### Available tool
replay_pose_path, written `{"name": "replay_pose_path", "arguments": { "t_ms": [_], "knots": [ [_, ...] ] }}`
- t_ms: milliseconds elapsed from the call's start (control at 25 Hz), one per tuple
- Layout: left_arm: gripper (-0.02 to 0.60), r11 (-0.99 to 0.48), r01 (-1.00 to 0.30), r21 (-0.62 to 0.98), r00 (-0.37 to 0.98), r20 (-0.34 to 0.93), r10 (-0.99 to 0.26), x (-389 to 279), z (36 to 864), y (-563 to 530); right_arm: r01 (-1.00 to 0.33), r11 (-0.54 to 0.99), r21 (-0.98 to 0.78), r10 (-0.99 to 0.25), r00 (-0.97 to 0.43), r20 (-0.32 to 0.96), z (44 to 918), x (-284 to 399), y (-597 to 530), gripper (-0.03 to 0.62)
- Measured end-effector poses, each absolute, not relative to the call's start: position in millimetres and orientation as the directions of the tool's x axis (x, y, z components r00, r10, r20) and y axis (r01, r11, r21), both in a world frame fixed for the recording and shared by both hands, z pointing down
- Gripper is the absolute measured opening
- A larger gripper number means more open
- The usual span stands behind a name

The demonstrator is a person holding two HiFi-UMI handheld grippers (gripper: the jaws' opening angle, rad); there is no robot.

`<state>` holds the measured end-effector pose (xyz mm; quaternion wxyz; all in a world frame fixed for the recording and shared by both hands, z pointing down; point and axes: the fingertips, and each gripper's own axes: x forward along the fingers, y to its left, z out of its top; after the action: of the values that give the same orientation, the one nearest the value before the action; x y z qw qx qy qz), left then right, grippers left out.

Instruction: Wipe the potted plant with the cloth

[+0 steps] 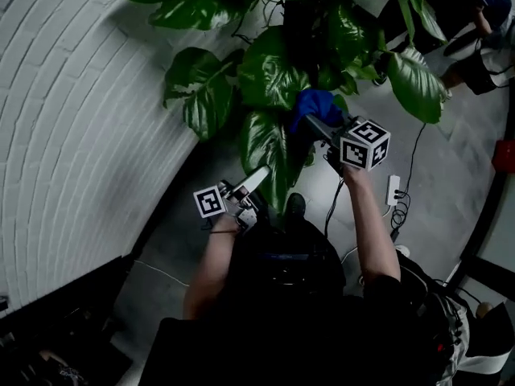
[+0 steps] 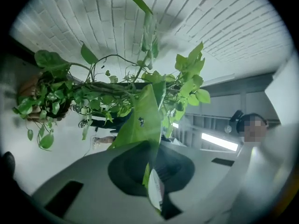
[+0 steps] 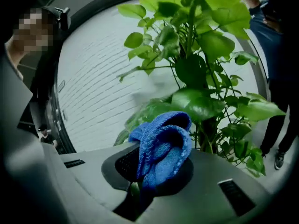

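The potted plant (image 1: 306,47) spreads large glossy green leaves in front of me. My left gripper (image 1: 259,177) is shut on the lower end of one long hanging leaf (image 1: 269,147). In the left gripper view that leaf (image 2: 140,120) runs edge-on between the closed jaws. My right gripper (image 1: 312,123) is shut on a bunched blue knitted cloth (image 1: 315,103). It holds the cloth against the foliage just above the held leaf. In the right gripper view the cloth (image 3: 163,146) bulges out of the jaws, with the plant's stem and leaves (image 3: 205,101) close behind.
A white brick wall (image 1: 72,135) curves along the left. On the grey floor lie a white power strip (image 1: 393,190) and cables. Another person's legs (image 1: 483,47) stand at the upper right. A red object (image 1: 505,155) sits at the right edge.
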<state>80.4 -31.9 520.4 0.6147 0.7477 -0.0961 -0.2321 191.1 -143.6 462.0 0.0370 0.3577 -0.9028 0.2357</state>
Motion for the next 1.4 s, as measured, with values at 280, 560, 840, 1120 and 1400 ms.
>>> {"name": "replay_pose_path", "arguments": {
  "t_ms": [280, 560, 840, 1120, 1400],
  "knots": [
    [0.021, -0.24, 0.258, 0.936, 0.767, -0.349, -0.538, 84.7, 498.4, -25.1, -0.496, 0.686, -0.533, -0.443, -0.865, 0.234, 531.9, 173.3, -81.3, 0.06],
    [0.021, -0.244, 0.304, 0.921, 0.726, -0.39, -0.566, 104.9, 495.0, -25.6, -0.419, 0.681, -0.6, -0.332, -0.908, 0.257, 589.3, 176.6, -8.2, 0.06],
    [0.022, -0.206, 0.301, 0.931, 0.737, -0.364, -0.57, 110.2, 501.9, -29.2, -0.569, 0.612, -0.549, -0.659, -0.751, 0.042, 496.0, 281.1, -49.0, 0.06],
    [0.021, -0.216, 0.332, 0.918, 0.749, -0.396, -0.532, 120.1, 492.4, -26.4, -0.509, 0.673, -0.536, -0.616, -0.787, -0.025, 466.8, 253.8, -152.3, 0.06],
    [0.021, -0.238, 0.395, 0.887, 0.703, -0.459, -0.543, 109.6, 486.2, -30.8, -0.349, 0.692, -0.632, -0.463, -0.886, -0.017, 511.6, 199.8, -125.5, 0.06]
  ]
}}
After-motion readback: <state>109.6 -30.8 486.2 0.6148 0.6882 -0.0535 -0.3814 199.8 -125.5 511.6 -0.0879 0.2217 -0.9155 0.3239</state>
